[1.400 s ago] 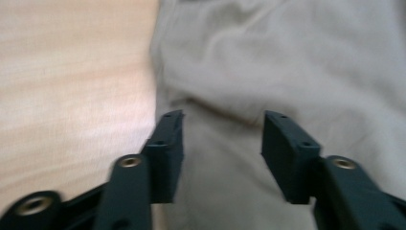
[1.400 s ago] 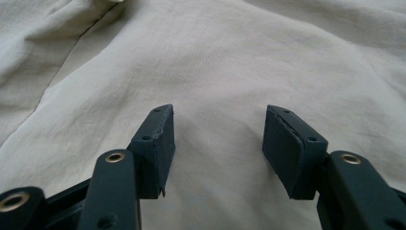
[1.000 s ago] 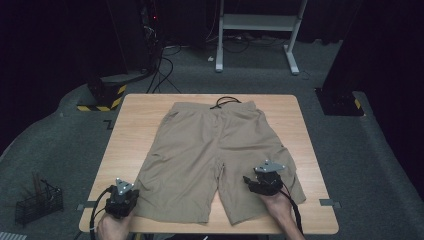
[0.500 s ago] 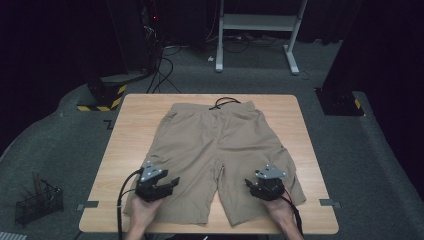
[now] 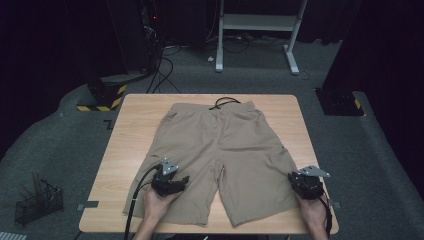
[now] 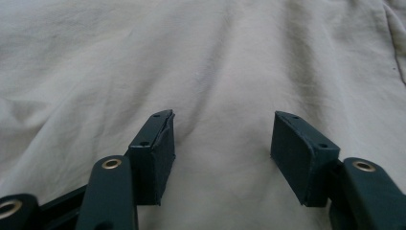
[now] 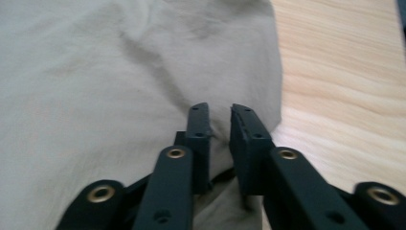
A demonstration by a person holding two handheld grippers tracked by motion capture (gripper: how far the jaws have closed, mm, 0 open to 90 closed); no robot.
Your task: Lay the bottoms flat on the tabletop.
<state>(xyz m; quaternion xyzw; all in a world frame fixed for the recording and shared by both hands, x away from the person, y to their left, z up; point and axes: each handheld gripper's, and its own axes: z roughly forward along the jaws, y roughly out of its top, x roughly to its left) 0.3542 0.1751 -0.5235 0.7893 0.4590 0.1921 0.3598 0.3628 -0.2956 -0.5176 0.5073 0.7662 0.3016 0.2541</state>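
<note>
Lying flat on the pale wooden tabletop [image 5: 135, 125], soft khaki cloth shorts [image 5: 220, 150] look limp, best pinched at hems; left tongs [image 6: 222, 143] gape apart, right tongs [image 7: 220, 129] clamp the leg's edge.

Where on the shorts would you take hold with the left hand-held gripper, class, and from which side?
Grip the left leg's outer hem corner of the shorts, coming in from the near table edge. The fabric lies flat, so only an edge gives the open left hand-held gripper something to pinch.

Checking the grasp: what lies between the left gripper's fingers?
Just shorts fabric, flat and unpinched, lies between the left gripper fingers in the left gripper view.
</note>
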